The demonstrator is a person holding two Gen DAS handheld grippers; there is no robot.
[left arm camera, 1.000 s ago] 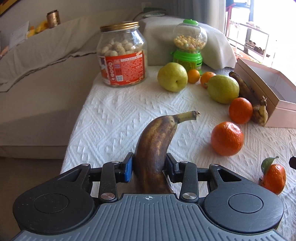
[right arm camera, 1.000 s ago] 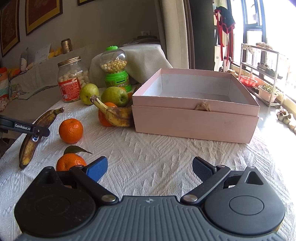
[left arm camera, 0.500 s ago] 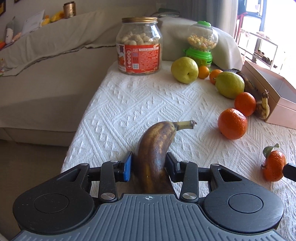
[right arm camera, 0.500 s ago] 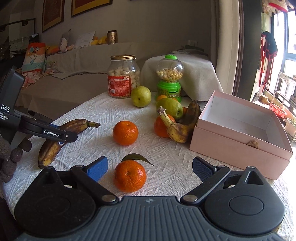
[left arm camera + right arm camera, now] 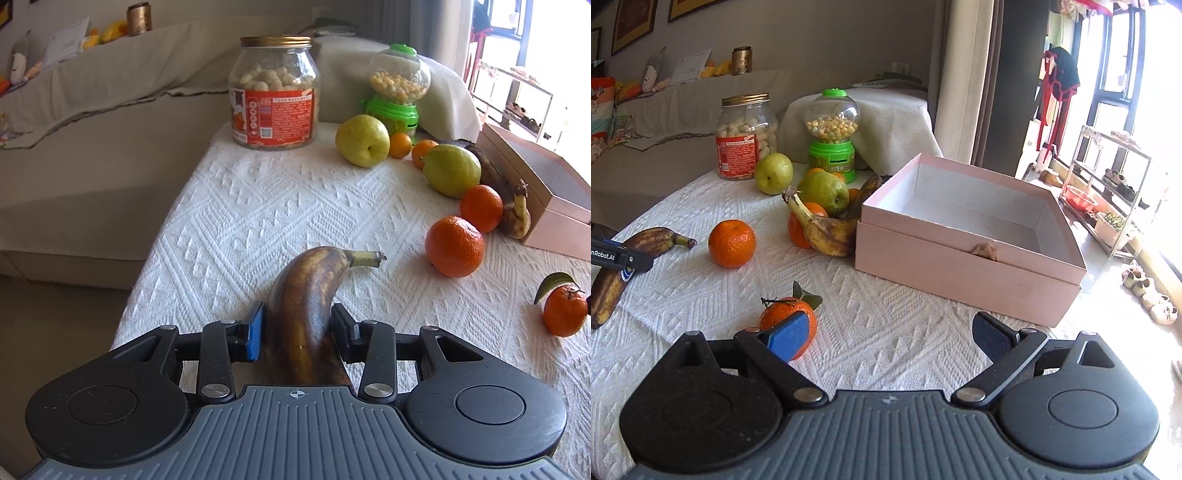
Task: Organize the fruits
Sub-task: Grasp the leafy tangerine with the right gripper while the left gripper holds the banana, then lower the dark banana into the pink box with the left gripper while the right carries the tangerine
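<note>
- The left gripper [image 5: 297, 328] clamped the brown banana [image 5: 303, 317], well apart from the pink box [image 5: 967, 254].
- The right gripper [image 5: 890, 338] stood apart, empty.
- Overripe flesh might bruise or slip under the pinch.

Fruit-strewn white tablecloth [image 5: 258, 206], pink box [image 5: 960, 273]

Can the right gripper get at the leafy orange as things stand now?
Probably yes. The right gripper is open and holds nothing, and the leafy orange sits alone on the cloth just behind its left finger, with nothing between.
</note>
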